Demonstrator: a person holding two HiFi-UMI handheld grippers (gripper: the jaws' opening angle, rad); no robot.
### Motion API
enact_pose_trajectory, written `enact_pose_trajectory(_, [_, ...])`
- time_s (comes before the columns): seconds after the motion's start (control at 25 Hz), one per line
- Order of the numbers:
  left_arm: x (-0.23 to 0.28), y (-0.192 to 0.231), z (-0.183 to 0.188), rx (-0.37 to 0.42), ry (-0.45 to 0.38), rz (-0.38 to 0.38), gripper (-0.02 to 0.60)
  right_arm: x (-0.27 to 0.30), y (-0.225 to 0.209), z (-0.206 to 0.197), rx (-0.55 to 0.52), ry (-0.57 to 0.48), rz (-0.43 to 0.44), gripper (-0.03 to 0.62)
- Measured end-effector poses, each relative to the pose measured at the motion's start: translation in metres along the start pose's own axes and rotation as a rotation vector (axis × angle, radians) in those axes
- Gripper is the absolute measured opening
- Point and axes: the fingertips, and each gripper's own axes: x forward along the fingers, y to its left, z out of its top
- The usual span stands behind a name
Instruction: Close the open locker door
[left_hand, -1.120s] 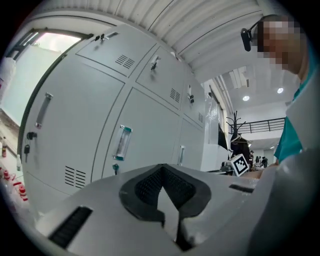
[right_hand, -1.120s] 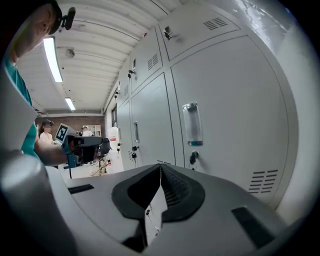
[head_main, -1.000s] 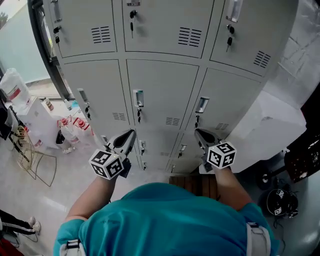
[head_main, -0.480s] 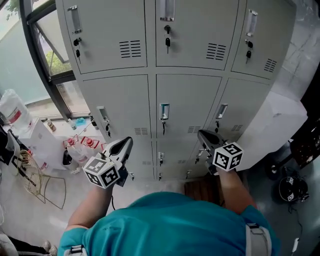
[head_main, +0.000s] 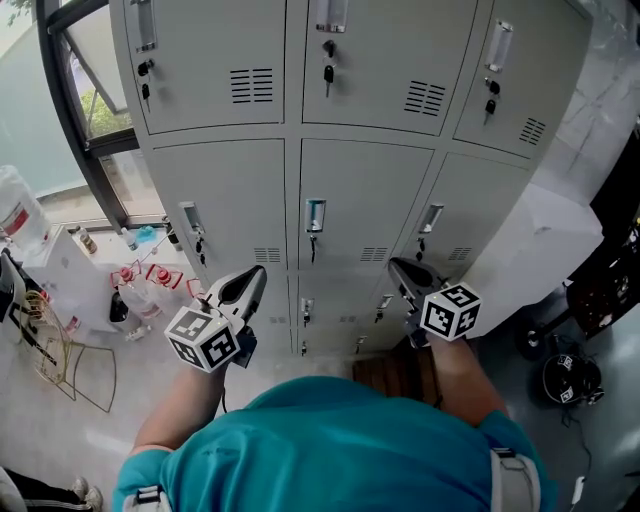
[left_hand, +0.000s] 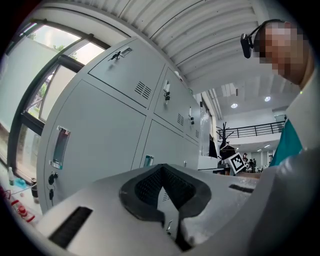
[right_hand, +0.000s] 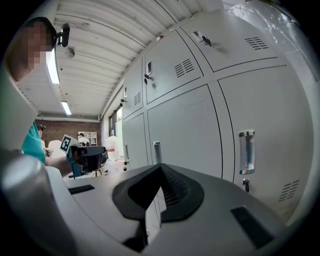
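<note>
Against one second back, the head view has swung. The locker bank (head_main: 360, 190) now sits further right and lower in frame, and more of its top row shows. The window frame (head_main: 68, 110) at upper left is wider in view. The left gripper (head_main: 256, 274) tip was over the middle column and is now over the left one. The right gripper (head_main: 397, 266) tip was under the right column's handle and now lies left of it. The shoes (head_main: 85, 492) at lower left have dropped to the bottom edge.

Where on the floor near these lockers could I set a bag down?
Bare floor lies lower left, between the wire rack and the person. Crowded: bottles under the window, and black gear on the right.
</note>
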Motion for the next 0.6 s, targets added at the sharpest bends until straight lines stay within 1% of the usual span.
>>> enact_pose_trajectory(0.28, [0.0015,0.0002,0.0027,-0.014,-0.013,0.005,0.003,-0.0015,-0.0026,0.0006,-0.012,0.005,0.002,-0.002])
enact_pose_trajectory(0.6, [0.0019,0.0001,-0.0016,-0.019,0.002,0.002,0.003,-0.0022,-0.0048,-0.0047,-0.009,0.012,-0.007,-0.002])
